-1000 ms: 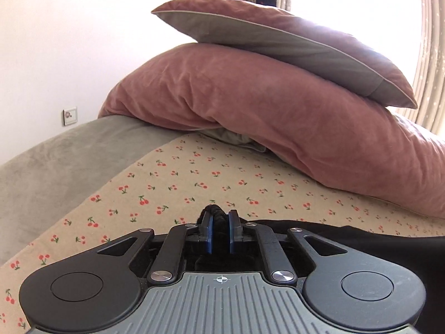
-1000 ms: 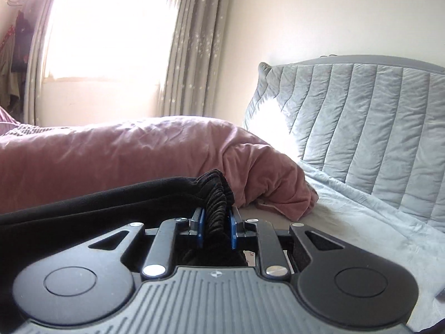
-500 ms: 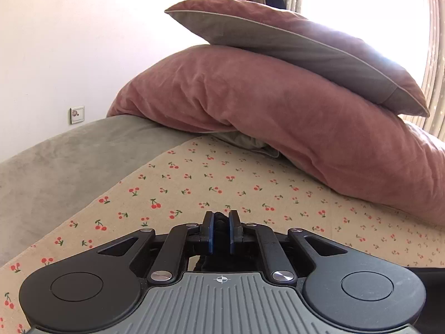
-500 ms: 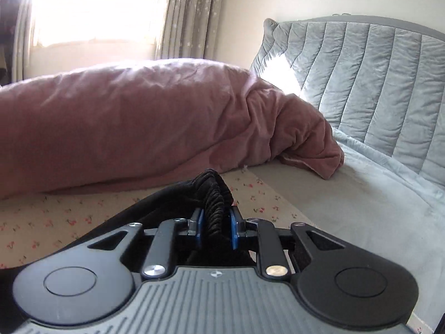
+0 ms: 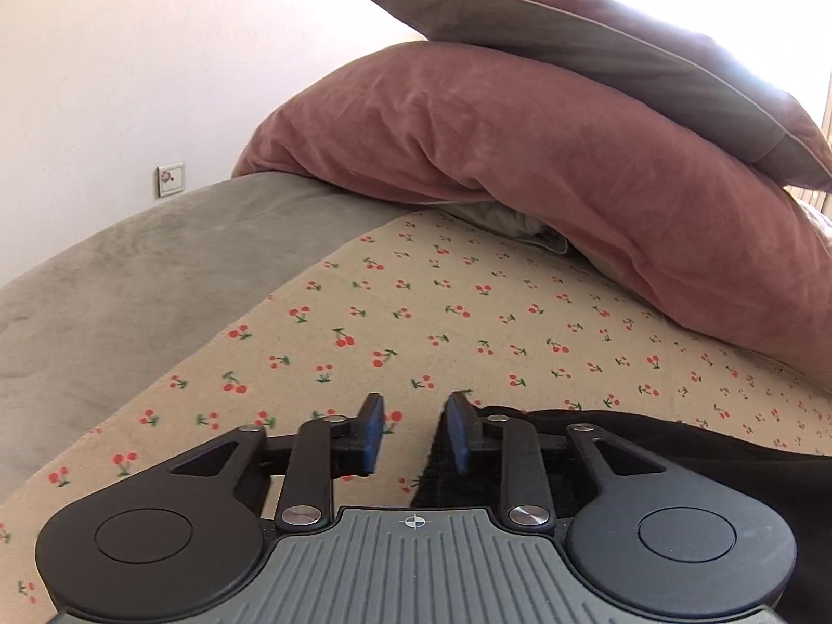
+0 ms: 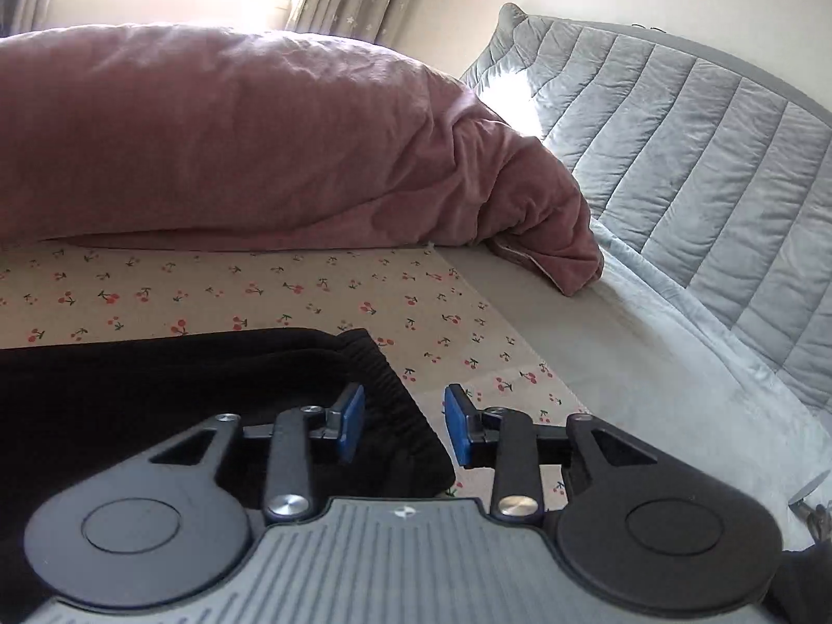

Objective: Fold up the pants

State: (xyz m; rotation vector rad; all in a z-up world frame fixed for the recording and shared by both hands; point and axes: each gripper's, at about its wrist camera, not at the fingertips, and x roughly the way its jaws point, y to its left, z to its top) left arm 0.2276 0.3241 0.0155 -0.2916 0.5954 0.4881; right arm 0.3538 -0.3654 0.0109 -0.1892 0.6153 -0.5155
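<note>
The black pants (image 5: 676,463) lie flat on the cherry-print sheet (image 5: 416,312). In the left wrist view my left gripper (image 5: 416,431) is low over the sheet with its jaws opening. One edge of the pants reaches into the gap beside the right pad (image 5: 460,431), and no pad presses it. In the right wrist view the ribbed waistband end of the pants (image 6: 387,405) lies between the opening jaws of my right gripper (image 6: 403,429), close to the left pad (image 6: 351,426) and apart from the other.
A pink duvet (image 5: 520,166) with a pillow (image 5: 572,36) on top is heaped just beyond the sheet. A grey blanket (image 5: 130,270) covers the bed's left side. The quilted grey headboard (image 6: 702,156) stands at the right, and the duvet (image 6: 260,145) runs across in front.
Both grippers were shut on bunched black fabric and have spread their jaws, letting it go. The pants have come down from a lifted hold onto the sheet, and both views sit lower and closer to the duvet.
</note>
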